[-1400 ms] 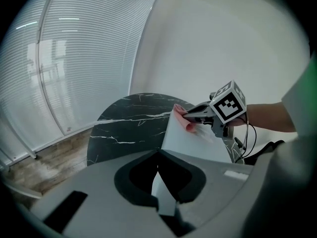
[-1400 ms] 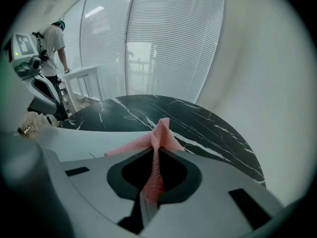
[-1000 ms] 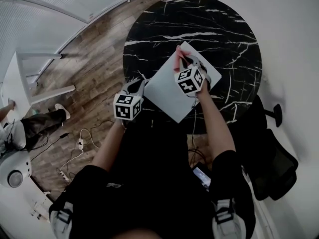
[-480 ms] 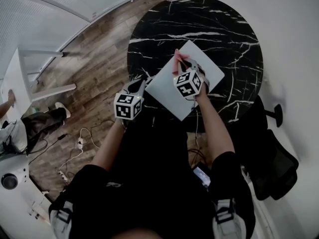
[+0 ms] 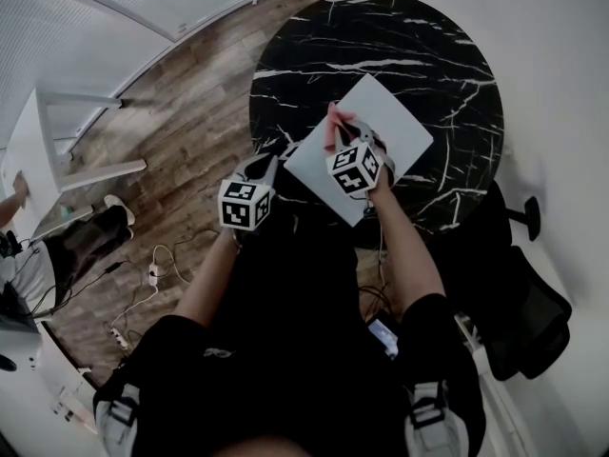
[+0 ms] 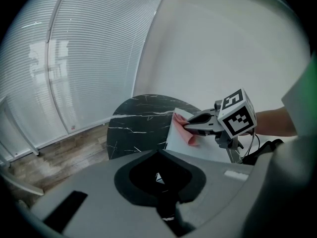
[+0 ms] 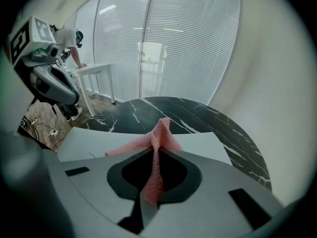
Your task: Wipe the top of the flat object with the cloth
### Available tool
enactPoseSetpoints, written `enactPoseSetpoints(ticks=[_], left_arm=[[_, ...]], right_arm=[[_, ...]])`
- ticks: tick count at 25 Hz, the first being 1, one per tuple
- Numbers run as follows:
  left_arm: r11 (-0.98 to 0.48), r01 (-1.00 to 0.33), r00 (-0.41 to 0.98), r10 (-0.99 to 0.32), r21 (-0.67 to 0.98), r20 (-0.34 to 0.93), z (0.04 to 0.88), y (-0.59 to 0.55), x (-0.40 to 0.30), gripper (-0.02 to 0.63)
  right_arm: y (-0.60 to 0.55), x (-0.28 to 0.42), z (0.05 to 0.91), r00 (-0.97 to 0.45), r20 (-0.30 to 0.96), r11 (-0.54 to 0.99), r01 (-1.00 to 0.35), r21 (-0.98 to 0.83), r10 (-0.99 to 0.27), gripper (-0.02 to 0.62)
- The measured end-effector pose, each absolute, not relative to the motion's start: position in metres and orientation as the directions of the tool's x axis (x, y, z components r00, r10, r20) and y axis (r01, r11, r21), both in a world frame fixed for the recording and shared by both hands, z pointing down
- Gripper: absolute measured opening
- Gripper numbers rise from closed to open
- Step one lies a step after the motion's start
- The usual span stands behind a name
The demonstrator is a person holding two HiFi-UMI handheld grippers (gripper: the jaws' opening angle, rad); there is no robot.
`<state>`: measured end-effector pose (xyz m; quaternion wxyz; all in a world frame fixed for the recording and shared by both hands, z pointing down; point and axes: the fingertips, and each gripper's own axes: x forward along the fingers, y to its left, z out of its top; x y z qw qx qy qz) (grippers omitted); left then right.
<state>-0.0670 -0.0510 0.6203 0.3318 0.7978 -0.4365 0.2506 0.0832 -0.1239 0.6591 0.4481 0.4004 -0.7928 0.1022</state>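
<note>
Right gripper (image 5: 343, 129): jaws squeezed tight on a pink cloth (image 7: 161, 133). Cloth bunched up between the jaws, sticking out past the tips and spreading down onto the flat white board (image 5: 392, 127). Cloth at the left side of the board, close to its left edge. Marker cube of this gripper above the near part of the board.

Left gripper (image 5: 267, 160): jaws pressed together, empty. Held at the near left edge of the round black table (image 5: 428, 55), just beside the left corner of the board. Touching the board or not: cannot tell.

White board lying flat on the black table, on its near half. Thin white streaks all over the table top, like marble. Board turned like a diamond, with one corner pointing near, close to the near edge of the table.

Around the table, a brown wooden floor (image 5: 181, 103). On the floor to the near left, some thin cables (image 5: 143, 279). Farther left, a small white table (image 5: 43, 150), with a person (image 7: 69, 39) bending over it. To the right of the black table, a black chair (image 5: 523, 312). On the far left side of the room, tall windows with white blinds (image 7: 188, 43). On the far right side, a plain white wall (image 6: 223, 48).
</note>
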Motion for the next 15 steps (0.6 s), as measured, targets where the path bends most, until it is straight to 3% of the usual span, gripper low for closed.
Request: enactPoseSetpoints(ticks=[15], left_arm=[[-0.439, -0.843, 0.52, -0.513, 0.312, 0.683, 0.619, -0.033, -0.093, 0.0]], right_arm=[[-0.086, 0.052, 0.661, -0.264, 0.794, 0.638, -0.746, 0.192, -0.548, 0.017]])
